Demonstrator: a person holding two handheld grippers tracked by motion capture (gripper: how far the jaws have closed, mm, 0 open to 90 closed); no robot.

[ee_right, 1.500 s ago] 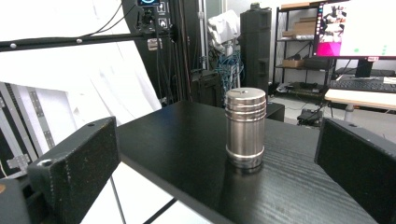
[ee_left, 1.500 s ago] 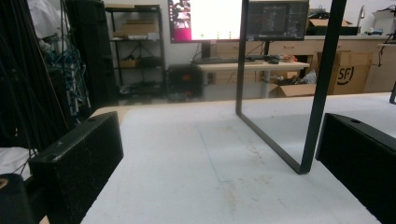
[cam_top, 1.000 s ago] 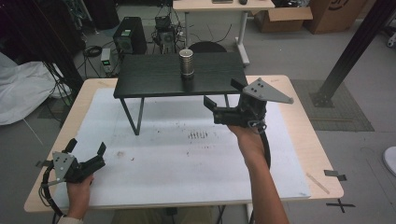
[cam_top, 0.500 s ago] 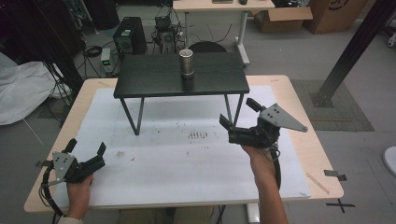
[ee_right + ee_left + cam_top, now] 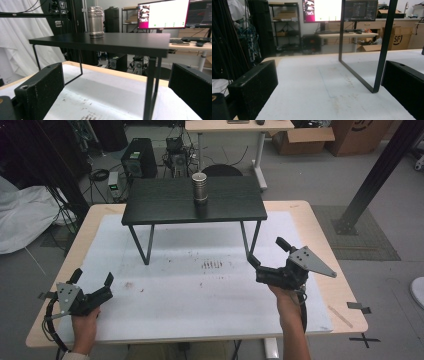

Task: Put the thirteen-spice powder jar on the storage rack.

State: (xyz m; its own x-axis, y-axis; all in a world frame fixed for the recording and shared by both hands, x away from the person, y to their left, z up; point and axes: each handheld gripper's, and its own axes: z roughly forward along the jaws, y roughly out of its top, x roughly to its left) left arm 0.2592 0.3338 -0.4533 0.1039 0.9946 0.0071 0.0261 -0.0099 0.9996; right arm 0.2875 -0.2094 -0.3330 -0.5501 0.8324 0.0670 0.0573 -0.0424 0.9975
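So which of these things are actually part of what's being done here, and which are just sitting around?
Part of the job:
- metal cup standing on the black stand
- right tool, open, nearest the stand
- left tool, open, resting low near the table's corner

Just lying about:
- cardboard boxes
- computer tower
- white sheet on the floor

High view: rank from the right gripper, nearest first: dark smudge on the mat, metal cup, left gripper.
From the right gripper:
1. Dark smudge, mid-mat, just to its left.
2. Metal cup, upright on the black shelf, far side.
3. Left gripper, near-left corner of the mat.
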